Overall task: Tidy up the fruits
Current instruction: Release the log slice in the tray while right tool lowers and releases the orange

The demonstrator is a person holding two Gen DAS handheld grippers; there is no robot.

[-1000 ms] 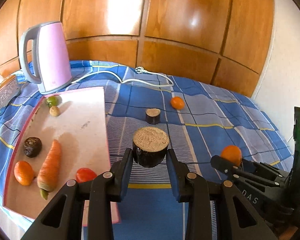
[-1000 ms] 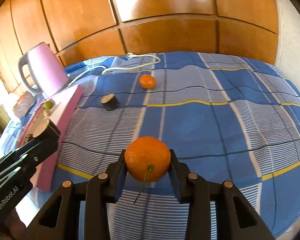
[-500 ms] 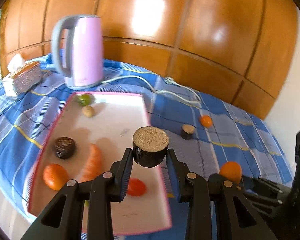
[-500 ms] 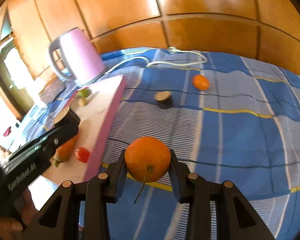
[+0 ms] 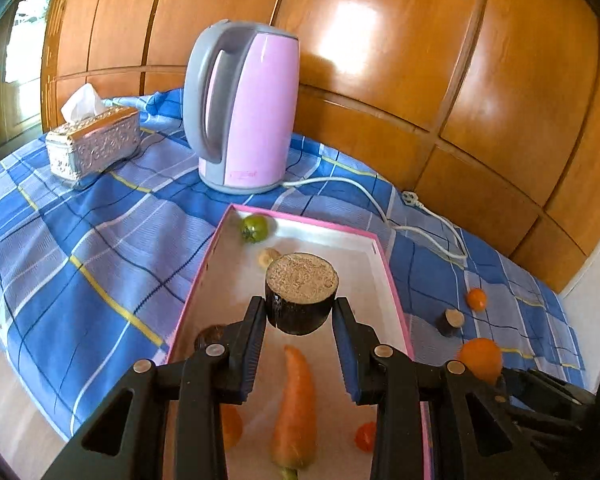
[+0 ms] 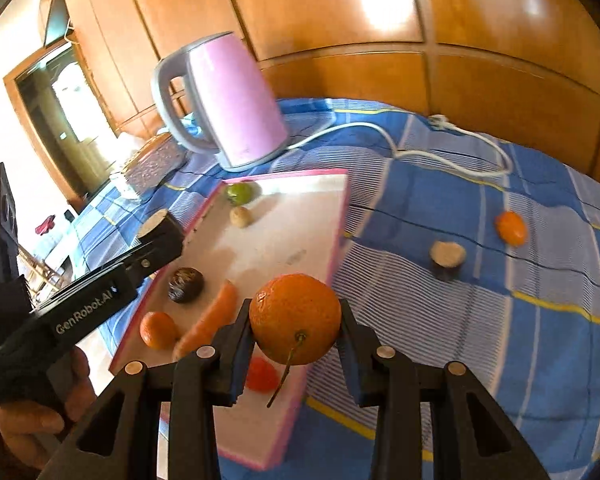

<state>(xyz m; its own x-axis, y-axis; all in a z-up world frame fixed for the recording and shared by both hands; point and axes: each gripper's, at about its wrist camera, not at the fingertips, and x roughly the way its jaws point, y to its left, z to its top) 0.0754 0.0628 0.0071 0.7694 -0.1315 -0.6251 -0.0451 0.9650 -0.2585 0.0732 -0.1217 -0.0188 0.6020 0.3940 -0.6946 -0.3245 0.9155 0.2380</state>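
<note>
Since a second ago I've carried both loads over to the pink-rimmed tray (image 5: 392,276). My left gripper (image 5: 300,314) pinches the dark cut chunk (image 5: 301,298) above the tray's middle; my right gripper (image 6: 296,322) clamps the orange (image 6: 295,318) over its right rim, no longer out over the blue cloth (image 6: 500,320).

A pink electric kettle (image 5: 246,108) with a grey handle stands upright on a blue checked cloth (image 5: 80,248). Its white cord (image 5: 374,204) trails across the cloth to an unplugged plug (image 5: 411,197). Near the kettle sits a silver embossed tissue box (image 5: 94,146) with a tissue sticking out. Glossy wooden panelling (image 5: 420,52) rises behind.
</note>
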